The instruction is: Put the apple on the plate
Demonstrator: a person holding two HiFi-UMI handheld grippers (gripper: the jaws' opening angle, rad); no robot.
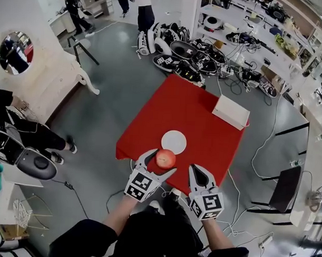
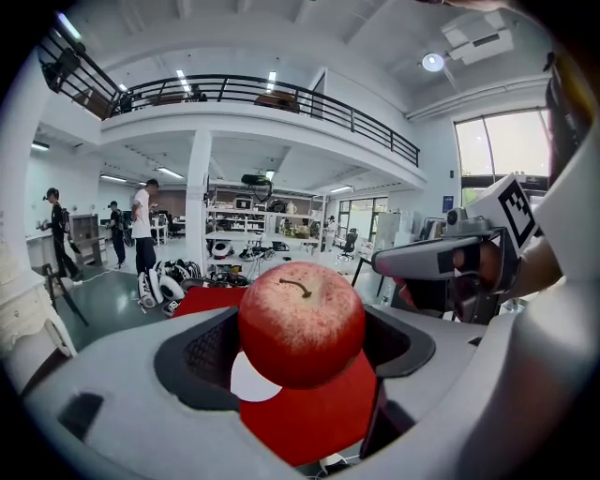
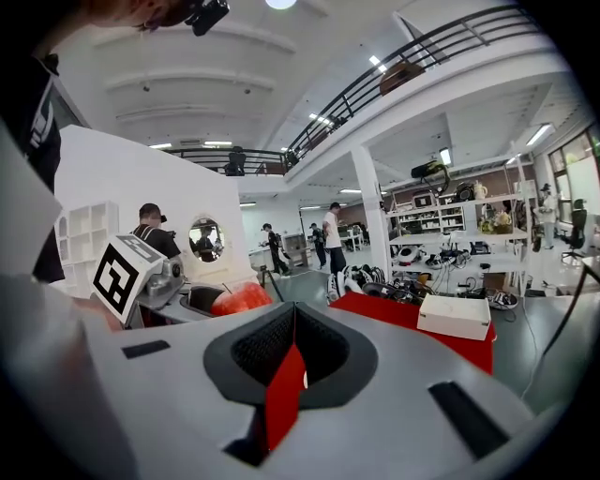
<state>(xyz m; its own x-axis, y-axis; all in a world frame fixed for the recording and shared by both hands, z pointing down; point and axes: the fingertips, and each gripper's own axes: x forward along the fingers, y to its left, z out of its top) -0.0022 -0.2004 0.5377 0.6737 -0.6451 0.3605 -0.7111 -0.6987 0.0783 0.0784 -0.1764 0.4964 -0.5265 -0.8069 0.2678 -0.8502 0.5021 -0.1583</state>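
Observation:
A red apple (image 1: 166, 158) (image 2: 301, 323) with a short stem sits between the jaws of my left gripper (image 1: 161, 161) (image 2: 302, 342), which is shut on it and holds it above the near edge of the red table (image 1: 196, 113). The round white plate (image 1: 173, 142) (image 2: 251, 378) lies on the cloth just beyond the apple, bare. My right gripper (image 1: 200, 174) (image 3: 292, 354) hangs to the right of the apple at the table's near edge, its jaws shut with nothing between them. In the right gripper view the apple (image 3: 241, 299) shows at left in the other gripper.
A white box (image 1: 230, 111) (image 3: 454, 317) rests on the table's far right corner. Helmets and gear (image 1: 184, 55) lie on the floor beyond the table, with shelving (image 1: 248, 33) behind. A seated person (image 1: 23, 133) is at left. Cables (image 1: 255, 155) trail on the floor at right.

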